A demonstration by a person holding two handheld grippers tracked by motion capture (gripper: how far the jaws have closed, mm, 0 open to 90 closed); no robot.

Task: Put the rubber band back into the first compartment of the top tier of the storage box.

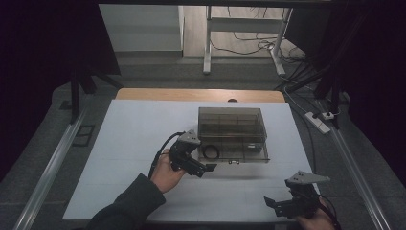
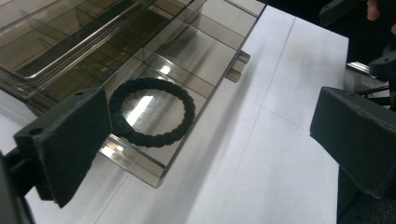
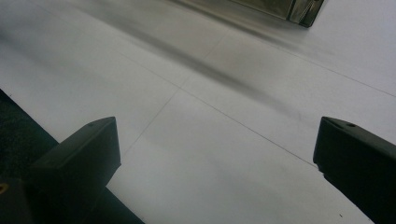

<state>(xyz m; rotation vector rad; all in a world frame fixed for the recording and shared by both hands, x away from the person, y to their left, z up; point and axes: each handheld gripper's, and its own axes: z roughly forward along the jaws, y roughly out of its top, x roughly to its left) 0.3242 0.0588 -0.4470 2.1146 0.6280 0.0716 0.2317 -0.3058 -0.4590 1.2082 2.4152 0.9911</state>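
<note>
Nearest us, at the table's near right edge, we log the right gripper (image 1: 282, 207), held in a hand low over the white table top (image 1: 143, 143). In the right gripper view its jaws stand wide apart with nothing between them, just bare white surface ahead and one corner of the box at the far top.

Next out, left of centre, we list the left gripper (image 1: 198, 167), held in a hand with a dark sleeve (image 1: 129, 206) behind it. Its jaws are spread wide and hold nothing; they point toward the near left corner of the box.

Just beyond it we enter the black hair tie (image 2: 152, 112), a braided ring lying flat in the near left compartment of the smoky clear organiser box (image 1: 232, 129). In the left gripper view the ring lies just past the left jaw, whose pad covers its near edge; it sits well to the left of the gap between the jaws, and we cannot tell whether that pad touches it. The right jaw stands well apart from it, over bare table.

Farthest, beyond the table, we note a white frame (image 1: 208, 43) and cables on the floor.
</note>
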